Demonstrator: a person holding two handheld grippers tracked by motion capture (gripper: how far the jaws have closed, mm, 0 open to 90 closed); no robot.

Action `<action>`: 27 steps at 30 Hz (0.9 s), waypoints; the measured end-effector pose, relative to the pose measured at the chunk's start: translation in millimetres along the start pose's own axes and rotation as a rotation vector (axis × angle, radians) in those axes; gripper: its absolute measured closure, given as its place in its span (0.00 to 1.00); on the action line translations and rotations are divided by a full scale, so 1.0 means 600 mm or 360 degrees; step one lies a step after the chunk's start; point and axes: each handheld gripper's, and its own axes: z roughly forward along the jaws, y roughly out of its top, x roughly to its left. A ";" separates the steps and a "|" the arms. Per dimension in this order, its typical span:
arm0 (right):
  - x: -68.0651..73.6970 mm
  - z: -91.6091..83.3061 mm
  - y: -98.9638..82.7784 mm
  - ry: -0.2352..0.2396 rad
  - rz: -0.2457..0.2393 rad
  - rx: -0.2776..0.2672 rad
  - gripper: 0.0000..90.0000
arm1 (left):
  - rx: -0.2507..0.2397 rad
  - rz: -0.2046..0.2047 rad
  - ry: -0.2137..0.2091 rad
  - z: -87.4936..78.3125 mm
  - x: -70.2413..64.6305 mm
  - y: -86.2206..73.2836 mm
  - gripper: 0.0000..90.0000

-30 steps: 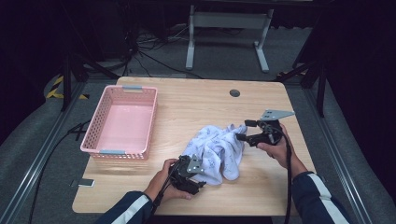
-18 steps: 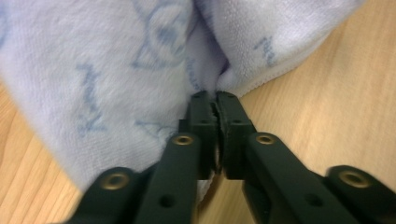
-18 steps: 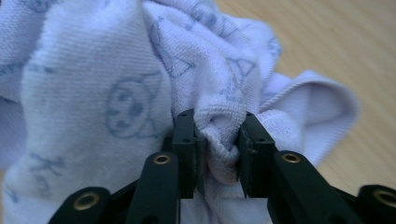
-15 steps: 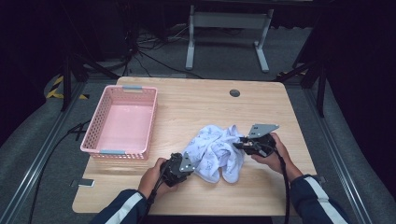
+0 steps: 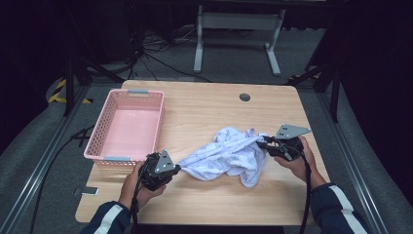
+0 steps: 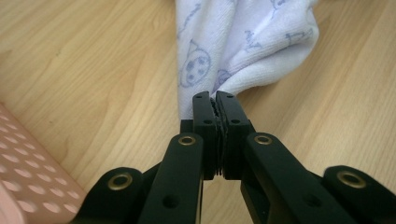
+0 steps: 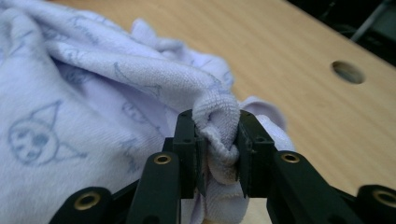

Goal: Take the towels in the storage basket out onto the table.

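Observation:
A white cloth with blue cartoon prints lies stretched across the front of the wooden table, between my two grippers. At its left end my left gripper is shut on a thin corner of it. In the left gripper view the jaws meet tight on that edge, and the cloth fans away from them. My right gripper holds the right end. Its jaws have just closed on a bunched fold of the cloth, which bulges between the pads.
An empty pink perforated basket stands at the table's left, close to my left hand; its corner lies by the left gripper. A round cable hole sits near the far edge. A white stand's legs rise behind the table.
Both grippers closed on the cloth. The left hand then drew back to the left and slightly up, pulling the crumpled heap out into a longer, stretched shape. The right hand barely shifted.

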 end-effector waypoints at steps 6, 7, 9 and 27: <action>0.055 0.022 0.001 0.0304 -0.0114 0.0048 0.80 | -0.0143 -0.0003 -0.0192 0.004 -0.024 0.012 0.66; 0.055 0.022 0.001 0.0304 -0.0114 0.0048 0.80 | -0.0151 0.0034 -0.0230 0.009 -0.036 0.018 0.66; 0.081 0.027 0.002 0.0327 -0.0161 0.0090 0.77 | -0.0176 0.0091 -0.0285 0.021 -0.063 0.030 0.56; -0.001 -0.010 -0.013 0.0013 0.0109 -0.0065 0.46 | 0.0056 0.0099 -0.0152 0.134 -0.070 0.051 0.54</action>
